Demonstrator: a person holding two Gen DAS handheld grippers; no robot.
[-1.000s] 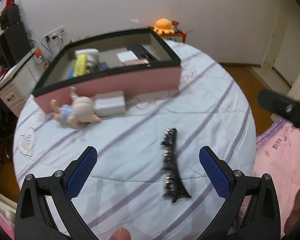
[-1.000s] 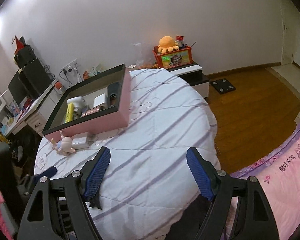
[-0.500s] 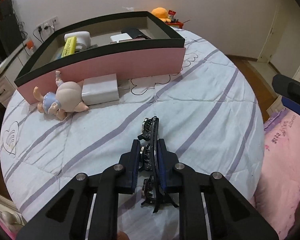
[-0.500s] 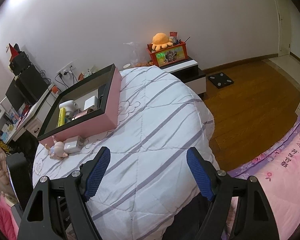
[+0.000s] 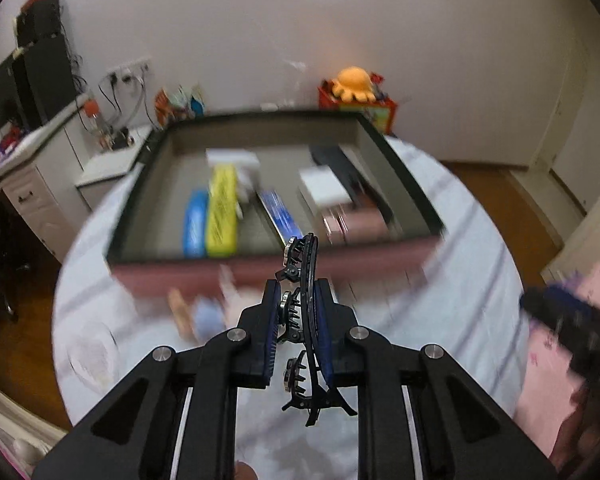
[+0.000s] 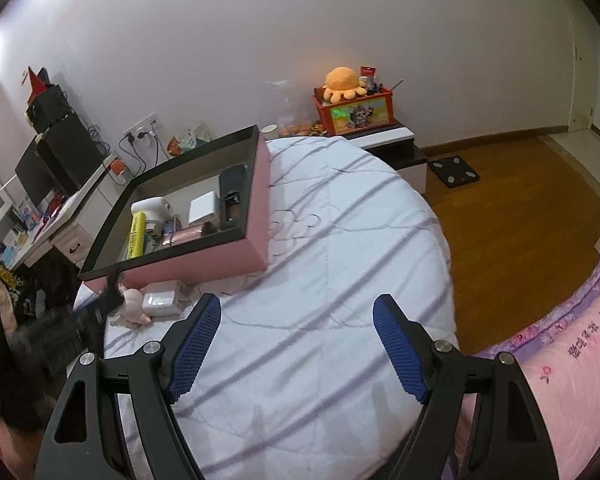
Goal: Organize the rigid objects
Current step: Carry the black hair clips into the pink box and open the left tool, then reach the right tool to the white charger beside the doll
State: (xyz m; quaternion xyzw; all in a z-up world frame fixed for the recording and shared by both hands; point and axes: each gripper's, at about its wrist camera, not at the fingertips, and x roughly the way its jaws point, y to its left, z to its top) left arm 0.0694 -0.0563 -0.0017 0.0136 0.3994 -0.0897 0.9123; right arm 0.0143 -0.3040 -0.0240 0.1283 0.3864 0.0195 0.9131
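My left gripper (image 5: 298, 292) is shut on a black toothed hair clip (image 5: 306, 256), held in the air above the striped white bed (image 5: 440, 304). The clip's tip reaches the near pink wall of the black-rimmed box (image 5: 380, 266). The picture is blurred by motion. Inside the box lie a yellow tube (image 5: 222, 208), a blue tube, a white block and dark items. A small doll (image 6: 130, 304) and a white charger (image 6: 162, 302) lie on the bed against the box (image 6: 260, 216). My right gripper (image 6: 296, 320) hangs open over the bed, nothing between its fingers.
A nightstand (image 6: 384, 140) with a red toy crate and an orange plush stands behind the bed. A desk (image 6: 60, 216) with monitor and speakers is at the left. A black scale (image 6: 454, 171) lies on the wooden floor. A pink quilt (image 6: 572, 356) is at the right.
My left gripper shut on the hair clip, lifted it off the bed and carried it toward the pink box. The right gripper shifted a little and stayed open.
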